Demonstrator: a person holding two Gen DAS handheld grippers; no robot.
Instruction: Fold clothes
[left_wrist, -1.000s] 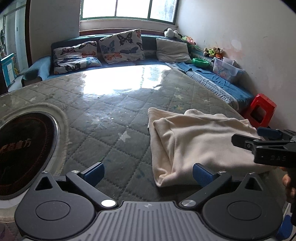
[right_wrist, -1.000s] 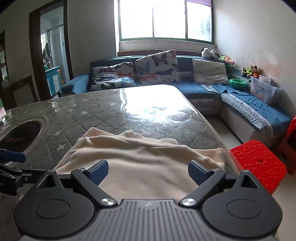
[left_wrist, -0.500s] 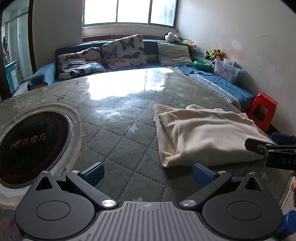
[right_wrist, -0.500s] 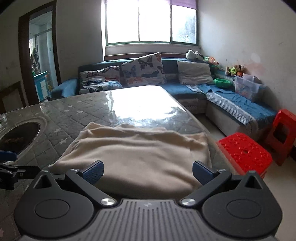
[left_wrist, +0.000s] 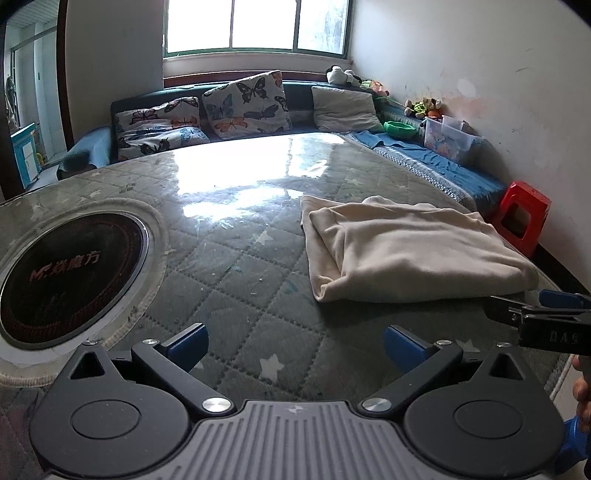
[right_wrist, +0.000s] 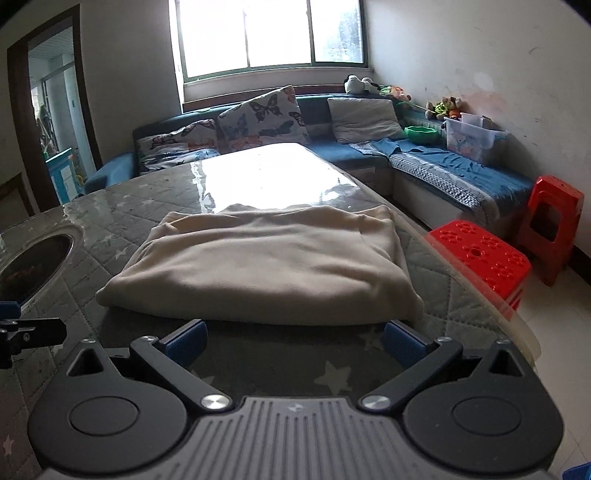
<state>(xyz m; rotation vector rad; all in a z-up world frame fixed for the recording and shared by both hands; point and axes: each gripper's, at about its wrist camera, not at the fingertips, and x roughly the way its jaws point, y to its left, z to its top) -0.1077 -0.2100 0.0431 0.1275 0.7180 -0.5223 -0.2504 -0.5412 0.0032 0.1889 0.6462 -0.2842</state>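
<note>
Folded cream garment lies flat on quilted table, near its right edge, both grippers clear of it

Right gripper sits just short of garment's near fold, jaws spread wide, holding nothing; left gripper is to the left & nearer, also released, w/ bare star-print quilting ahead. Lots of free tabletop left & far of garment; right edge drops to red stools. Round inset cooktop far left carries writing, "M" + characters; right gripper's side reads mirrored, approx "DAS"

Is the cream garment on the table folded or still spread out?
Folded. The cream garment lies as a compact layered rectangle with doubled edges on the table; both tools are open and clear of it.
</note>
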